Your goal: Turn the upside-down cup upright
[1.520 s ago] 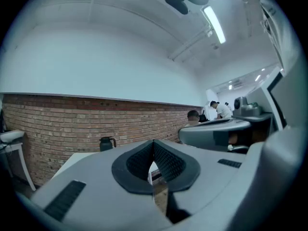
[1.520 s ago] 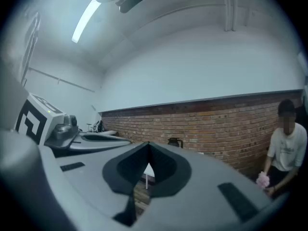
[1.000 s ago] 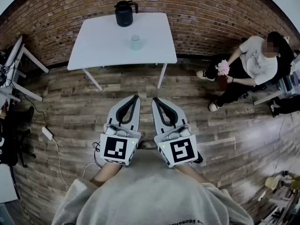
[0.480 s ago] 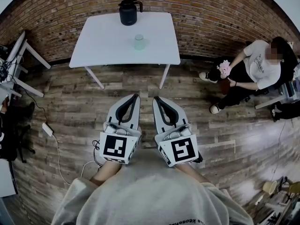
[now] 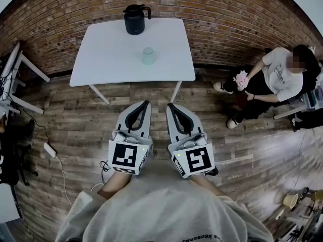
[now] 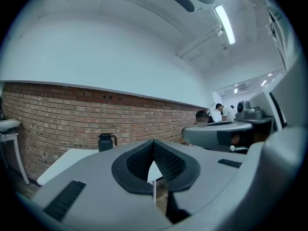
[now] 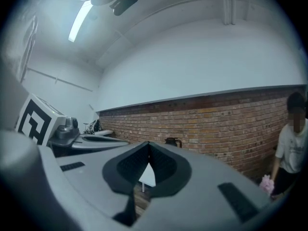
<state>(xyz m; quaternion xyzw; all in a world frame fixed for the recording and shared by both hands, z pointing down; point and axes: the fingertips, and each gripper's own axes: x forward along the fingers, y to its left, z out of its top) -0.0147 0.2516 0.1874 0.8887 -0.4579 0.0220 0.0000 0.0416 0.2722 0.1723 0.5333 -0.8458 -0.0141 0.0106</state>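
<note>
A pale green cup point(image 5: 148, 56) stands upside down near the middle of a white table point(image 5: 106, 59) by the brick wall. A black kettle point(image 5: 135, 19) sits at the table's far edge; it also shows as the kettle point(image 6: 106, 141) in the left gripper view and the kettle point(image 7: 173, 142) in the right gripper view. My left gripper point(image 5: 147, 104) and right gripper point(image 5: 169, 106) are held side by side, level, short of the table's near edge. Both are shut with nothing between their jaws. The cup is hidden behind the jaws in both gripper views.
A seated person point(image 5: 275, 74) holding something pink is at the right, beside the table. Another white table's legs point(image 5: 20, 79) stand at the left. A white power strip point(image 5: 50, 148) and cable lie on the wooden floor at the left. Floor lies between me and the table.
The table, cup and kettle have grown nearer in the head view as I walked forward. Both grippers stayed shut and side by side.
</note>
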